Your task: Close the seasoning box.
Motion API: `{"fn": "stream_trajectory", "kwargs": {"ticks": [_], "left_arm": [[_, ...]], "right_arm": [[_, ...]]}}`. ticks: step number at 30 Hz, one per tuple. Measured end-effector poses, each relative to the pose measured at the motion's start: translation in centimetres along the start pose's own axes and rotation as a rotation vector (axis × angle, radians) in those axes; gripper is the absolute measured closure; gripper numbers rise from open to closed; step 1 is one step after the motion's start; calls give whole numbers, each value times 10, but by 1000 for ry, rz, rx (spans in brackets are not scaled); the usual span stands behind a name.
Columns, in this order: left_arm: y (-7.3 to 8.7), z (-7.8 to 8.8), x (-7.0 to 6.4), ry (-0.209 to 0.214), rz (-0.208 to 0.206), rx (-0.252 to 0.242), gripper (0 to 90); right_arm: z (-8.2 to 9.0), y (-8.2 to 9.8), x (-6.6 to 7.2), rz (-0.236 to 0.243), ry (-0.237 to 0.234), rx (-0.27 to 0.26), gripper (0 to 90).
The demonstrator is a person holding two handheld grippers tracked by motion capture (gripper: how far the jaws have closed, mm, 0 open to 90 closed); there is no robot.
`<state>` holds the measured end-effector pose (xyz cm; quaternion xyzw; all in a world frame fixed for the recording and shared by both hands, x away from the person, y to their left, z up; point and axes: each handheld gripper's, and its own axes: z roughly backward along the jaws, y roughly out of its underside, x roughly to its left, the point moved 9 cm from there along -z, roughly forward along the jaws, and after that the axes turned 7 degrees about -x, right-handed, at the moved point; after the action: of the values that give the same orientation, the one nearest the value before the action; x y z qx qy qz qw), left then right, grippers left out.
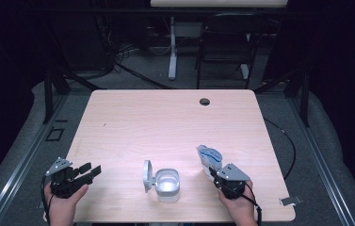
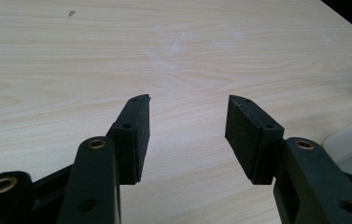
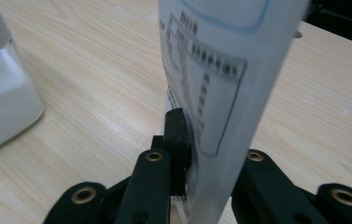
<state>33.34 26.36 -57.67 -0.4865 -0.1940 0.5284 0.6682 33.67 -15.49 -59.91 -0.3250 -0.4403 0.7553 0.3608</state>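
I see white flip-lid box point(image 1: 167, 184), lid up, mid-bench point(image 1: 165, 122), between both hands, left of pouch. Cable hole point(image 1: 205, 101) far side. Pouch point(image 1: 209, 159): blue-white, black print block, too blurred to read. Right hand-held gripper point(image 1: 215, 176) pinches pouch's lower end, pouch standing upright above jaws. Left hand-held gripper point(image 1: 92, 171) spread wide, nothing between jaws, near bench's left edge.

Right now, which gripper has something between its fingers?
The right gripper: its fingers hold the white and blue pouch. The left gripper is open over bare table.

Dim surroundings, blurred close-up packet point(image 3: 220, 70)
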Motion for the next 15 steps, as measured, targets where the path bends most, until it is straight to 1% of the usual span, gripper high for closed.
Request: {"fn": "stream_trajectory", "kwargs": {"ticks": [1, 4, 5, 6, 8, 10, 12, 15], "left_arm": [[0, 0, 0, 0, 0, 0, 505], [0, 0, 0, 0, -1, 0, 505], [0, 0, 0, 0, -1, 0, 505], [0, 0, 0, 0, 0, 0, 505], [0, 0, 0, 0, 1, 0, 505], [0, 0, 0, -1, 1, -4, 505], [0, -1, -1, 0, 0, -4, 505], [-1, -1, -1, 2, -4, -3, 504]], "right_arm": [[1, 0, 0, 1, 0, 4, 787], [2, -1, -1, -16, -1, -7, 756], [3, -1, -3, -17, 3, -7, 712], [3, -1, -3, -17, 3, -7, 712], [4, -2, -3, -30, 5, -17, 664], [4, -2, -5, -31, 10, -20, 621], [4, -2, -5, -47, 6, -29, 587], [6, -2, -5, -47, 9, -29, 547]]}}
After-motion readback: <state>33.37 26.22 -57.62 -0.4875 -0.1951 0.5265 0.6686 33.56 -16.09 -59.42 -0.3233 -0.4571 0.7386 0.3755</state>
